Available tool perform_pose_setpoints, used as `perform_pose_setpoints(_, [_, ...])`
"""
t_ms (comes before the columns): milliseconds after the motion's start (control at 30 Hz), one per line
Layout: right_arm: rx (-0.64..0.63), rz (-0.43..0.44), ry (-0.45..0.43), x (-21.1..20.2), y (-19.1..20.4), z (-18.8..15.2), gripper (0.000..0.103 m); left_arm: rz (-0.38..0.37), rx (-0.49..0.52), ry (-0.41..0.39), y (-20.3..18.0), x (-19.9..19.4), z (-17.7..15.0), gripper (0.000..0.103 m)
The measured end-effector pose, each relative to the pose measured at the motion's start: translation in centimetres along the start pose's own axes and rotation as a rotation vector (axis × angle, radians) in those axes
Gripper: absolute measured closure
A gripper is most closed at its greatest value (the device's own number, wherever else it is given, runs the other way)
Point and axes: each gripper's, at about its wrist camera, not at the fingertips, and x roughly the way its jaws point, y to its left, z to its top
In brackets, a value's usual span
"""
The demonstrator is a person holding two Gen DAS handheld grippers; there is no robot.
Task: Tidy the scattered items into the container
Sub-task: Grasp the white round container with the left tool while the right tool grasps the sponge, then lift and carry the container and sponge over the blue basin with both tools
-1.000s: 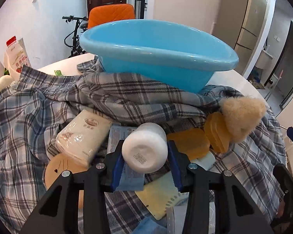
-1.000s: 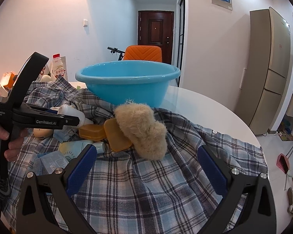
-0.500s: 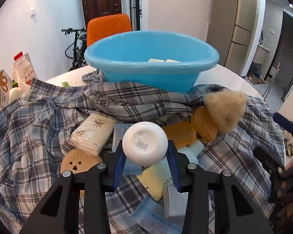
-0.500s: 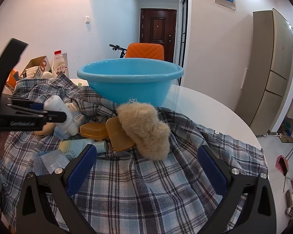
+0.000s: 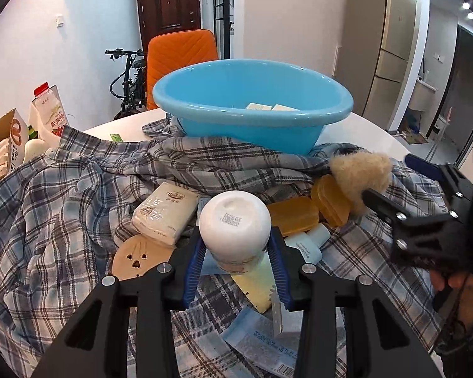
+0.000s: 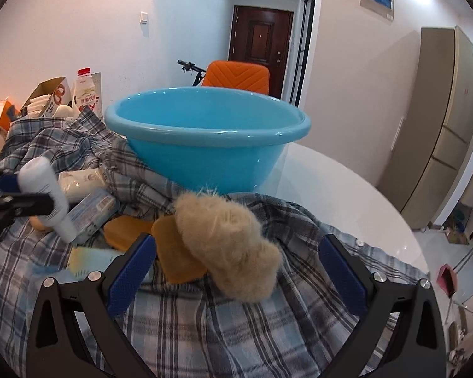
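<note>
Left wrist view: your left gripper (image 5: 235,260) has its fingers clenched on a white bottle (image 5: 235,222), base facing you, its cap end hidden, short of the blue basin (image 5: 252,119).

Right wrist view: your right gripper (image 6: 236,269) fingers spread wide, a fuzzy tan toy (image 6: 228,247) between them untouched; the bottle (image 6: 45,195) looks blurred at left.

White table (image 6: 337,189) under plaid shirt (image 6: 205,324)

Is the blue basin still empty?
No. Two pale flat packets lie inside the blue basin, seen over its rim in the left wrist view.
</note>
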Motion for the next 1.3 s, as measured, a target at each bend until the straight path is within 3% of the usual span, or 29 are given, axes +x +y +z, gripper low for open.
perform_pose_setpoints(33, [0.005,0.003,0.008,0.3,-0.1,0.0,0.003,0.001,-0.001,-0.002,0.1,-0.1,0.0,0.061])
perform_pose_setpoints(133, [0.013,0.006,0.038,1.3,-0.2,-0.1,0.032,0.002,-0.001,-0.007,0.3,-0.5,-0.1,0.061])
perform_pose_setpoints(200, [0.022,0.033,0.066,2.0,-0.4,-0.4,0.044,0.002,-0.003,-0.010,0.4,-0.7,0.0,0.061])
perform_pose_setpoints(233, [0.027,0.042,0.074,2.2,-0.4,-0.5,0.069,0.002,-0.005,-0.012,0.5,-0.8,0.0,0.061])
perform_pose_setpoints(267, [0.034,0.043,0.078,2.2,-0.5,-0.6,0.085,0.002,-0.007,-0.014,0.5,-0.9,0.0,0.061])
perform_pose_setpoints(700, [0.055,0.089,-0.006,-3.4,-0.8,-0.4,0.089,0.009,-0.012,-0.041,0.6,-2.3,0.5,0.061])
perform_pose_setpoints(1300, [0.115,0.082,-0.019,-5.3,-2.6,0.4,0.088,0.042,-0.002,-0.082,0.2,-4.2,2.5,0.061])
